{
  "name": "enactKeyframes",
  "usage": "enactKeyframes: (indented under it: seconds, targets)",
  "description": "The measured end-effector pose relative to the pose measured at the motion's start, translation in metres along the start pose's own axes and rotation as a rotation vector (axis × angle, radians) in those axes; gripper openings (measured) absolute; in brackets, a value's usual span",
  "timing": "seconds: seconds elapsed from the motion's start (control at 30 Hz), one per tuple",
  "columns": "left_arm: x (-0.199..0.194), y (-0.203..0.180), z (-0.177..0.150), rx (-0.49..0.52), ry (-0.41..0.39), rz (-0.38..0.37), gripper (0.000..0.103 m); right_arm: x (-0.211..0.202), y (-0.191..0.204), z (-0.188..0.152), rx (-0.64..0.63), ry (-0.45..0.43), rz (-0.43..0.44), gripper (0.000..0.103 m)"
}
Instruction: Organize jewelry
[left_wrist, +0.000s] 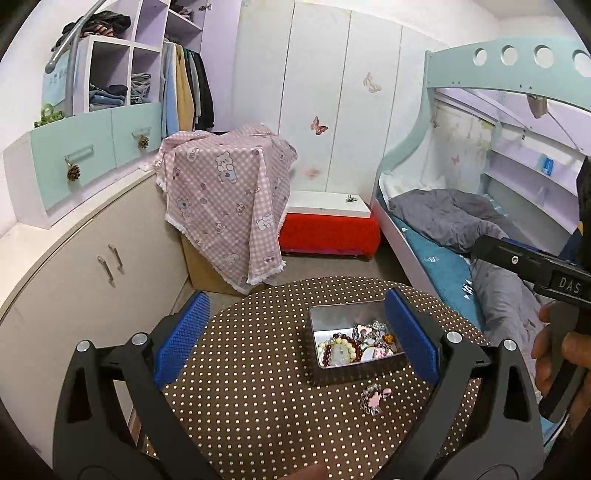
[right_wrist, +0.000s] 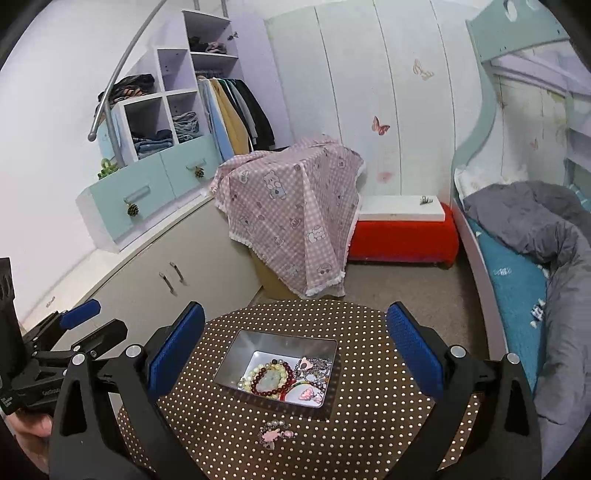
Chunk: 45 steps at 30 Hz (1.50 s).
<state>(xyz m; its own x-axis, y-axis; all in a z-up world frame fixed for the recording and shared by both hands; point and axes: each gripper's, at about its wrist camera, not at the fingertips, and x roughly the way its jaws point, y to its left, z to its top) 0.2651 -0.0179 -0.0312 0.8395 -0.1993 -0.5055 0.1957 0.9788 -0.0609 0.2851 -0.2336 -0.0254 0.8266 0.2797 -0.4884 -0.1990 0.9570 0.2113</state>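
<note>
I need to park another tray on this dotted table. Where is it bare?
Bare cloth lies left of the metal tin, out to the table's left rim, and in a thinner strip behind the tin. In front it is crowded: the pink charm bracelet lies there, loose.

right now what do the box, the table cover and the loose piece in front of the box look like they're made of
Box: bare metal, probably tin; its grey walls have a dull sheen.
Table cover: looks like brown fabric or vinyl printed with pale dots; which one is unclear.
Loose piece: silvery, sparkly setting around glossy pink parts, likely metal with enamel or plastic.
</note>
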Motion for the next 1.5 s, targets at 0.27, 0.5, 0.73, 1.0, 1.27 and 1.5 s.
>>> enactKeyframes:
  seconds: [0.27,0.5,0.73,1.0,1.27,1.5]
  targets:
    - [-0.021,-0.007,-0.008,0.009,-0.027,0.005,0.094,-0.026,0.011,-0.007,-0.035,-0.028,-0.027,0.095]
    - [-0.036,-0.011,-0.018,0.018,-0.045,0.007,0.094,-0.045,0.013,-0.019,-0.052,-0.044,-0.037,0.095]
    - [-0.029,-0.023,-0.039,0.059,-0.013,-0.015,0.094,-0.054,0.004,-0.04,-0.036,-0.033,-0.047,0.095]
    - [0.009,-0.043,-0.08,0.127,0.1,-0.038,0.094,-0.04,-0.028,-0.088,0.047,0.076,-0.077,0.095]
    - [0.068,-0.071,-0.108,0.218,0.226,-0.071,0.093,-0.024,-0.062,-0.132,0.156,0.182,-0.107,0.095]
    - [0.112,-0.091,-0.127,0.278,0.324,-0.093,0.06,-0.016,-0.075,-0.141,0.187,0.211,-0.112,0.095]
